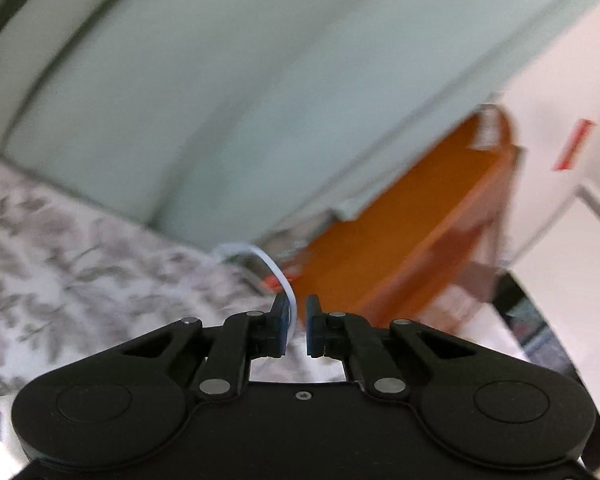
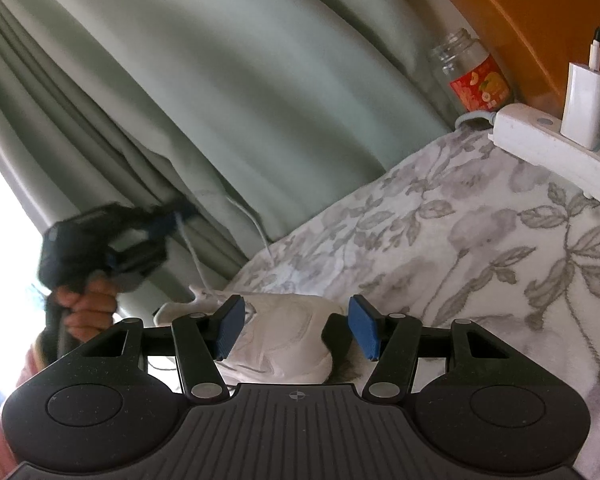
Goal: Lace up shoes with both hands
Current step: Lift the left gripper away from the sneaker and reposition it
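Clearly the white lace (image 2: 196,258) is the link between both tools: it runs taut from the white shoe (image 2: 288,340) up and leftward to the left gripper (image 2: 168,220), which a hand (image 2: 86,308) holds raised in front of the green curtain (image 2: 220,80). In the left wrist view the lace (image 1: 288,296) curves between the jaws, which stand narrowly apart with a gap showing, the lace lying against the left pad; whether it is truly pinched there I cannot tell, as that view is blurred. The right gripper (image 2: 296,330) has its jaws wide apart with nothing in them, straddling the shoe, which lies just ahead on the flowered bedspread (image 2: 480,240), its long axis running roughly across the jaws. So the right gripper is far nearer the shoe, the left nearer the lace's free end. A glass jar (image 2: 474,70) stands by the headboard; it looks empty. How many eyelets are threaded is hidden.
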The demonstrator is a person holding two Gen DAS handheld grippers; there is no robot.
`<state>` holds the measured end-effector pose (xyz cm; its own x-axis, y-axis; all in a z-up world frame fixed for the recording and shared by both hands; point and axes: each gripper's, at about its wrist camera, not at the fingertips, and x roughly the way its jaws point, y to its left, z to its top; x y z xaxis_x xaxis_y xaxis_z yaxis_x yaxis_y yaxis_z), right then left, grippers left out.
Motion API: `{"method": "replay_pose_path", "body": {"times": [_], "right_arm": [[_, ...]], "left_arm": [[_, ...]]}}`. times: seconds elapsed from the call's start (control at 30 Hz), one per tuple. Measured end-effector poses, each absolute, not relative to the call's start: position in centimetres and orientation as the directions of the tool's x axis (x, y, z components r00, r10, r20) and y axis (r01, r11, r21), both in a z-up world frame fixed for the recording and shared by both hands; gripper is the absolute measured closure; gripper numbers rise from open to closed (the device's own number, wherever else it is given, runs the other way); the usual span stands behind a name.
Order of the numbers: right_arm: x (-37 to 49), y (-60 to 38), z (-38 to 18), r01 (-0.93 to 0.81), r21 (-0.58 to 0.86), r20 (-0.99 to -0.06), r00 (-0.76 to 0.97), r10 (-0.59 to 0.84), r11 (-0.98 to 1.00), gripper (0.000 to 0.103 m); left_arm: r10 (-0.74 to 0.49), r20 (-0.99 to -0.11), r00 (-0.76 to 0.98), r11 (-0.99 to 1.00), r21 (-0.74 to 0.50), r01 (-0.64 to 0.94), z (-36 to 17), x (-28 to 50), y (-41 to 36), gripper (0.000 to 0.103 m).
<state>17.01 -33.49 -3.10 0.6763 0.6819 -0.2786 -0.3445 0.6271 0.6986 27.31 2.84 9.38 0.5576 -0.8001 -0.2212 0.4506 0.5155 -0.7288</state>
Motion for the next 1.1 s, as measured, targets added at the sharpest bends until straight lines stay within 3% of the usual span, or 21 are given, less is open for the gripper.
{"method": "replay_pose_path", "body": {"times": [0.3, 0.6, 0.8, 0.87, 1.0, 1.1], "right_arm": [[16.0, -33.3, -1.9, -0.359, 0.687, -0.266, 0.685, 0.678, 0.632, 0.046], [15.5, -33.4, -1.5, -0.364, 0.683, -0.261, 0.688, 0.677, 0.633, 0.046], [16.8, -34.3, -2.3, -0.303, 0.694, -0.301, 0.702, 0.645, 0.654, 0.046], [17.5, -34.0, -2.2, -0.302, 0.627, -0.357, 0.708, 0.610, 0.718, 0.047], [19.3, -32.9, -2.5, -0.307, 0.572, -0.423, 0.684, 0.594, 0.761, 0.051], [20.6, -31.9, -2.7, -0.312, 0.557, -0.428, 0.687, 0.587, 0.770, 0.068]], "left_arm": [[-0.881, -0.069, 0.467, 0.378, -0.696, 0.610, 11.7, 22.9, 2.2, 0.098], [-0.833, -0.192, 0.519, 0.482, -0.713, 0.510, 9.5, 21.8, 2.6, 0.097], [-0.796, -0.283, 0.536, 0.537, -0.739, 0.407, 7.1, 22.7, 2.9, 0.083], [-0.791, -0.298, 0.535, 0.547, -0.738, 0.396, 6.8, 22.9, 2.8, 0.079], [-0.782, -0.313, 0.539, 0.560, -0.733, 0.386, 6.3, 23.5, 2.5, 0.073], [-0.773, -0.325, 0.545, 0.571, -0.730, 0.375, 6.1, 23.5, 2.7, 0.067]]}}
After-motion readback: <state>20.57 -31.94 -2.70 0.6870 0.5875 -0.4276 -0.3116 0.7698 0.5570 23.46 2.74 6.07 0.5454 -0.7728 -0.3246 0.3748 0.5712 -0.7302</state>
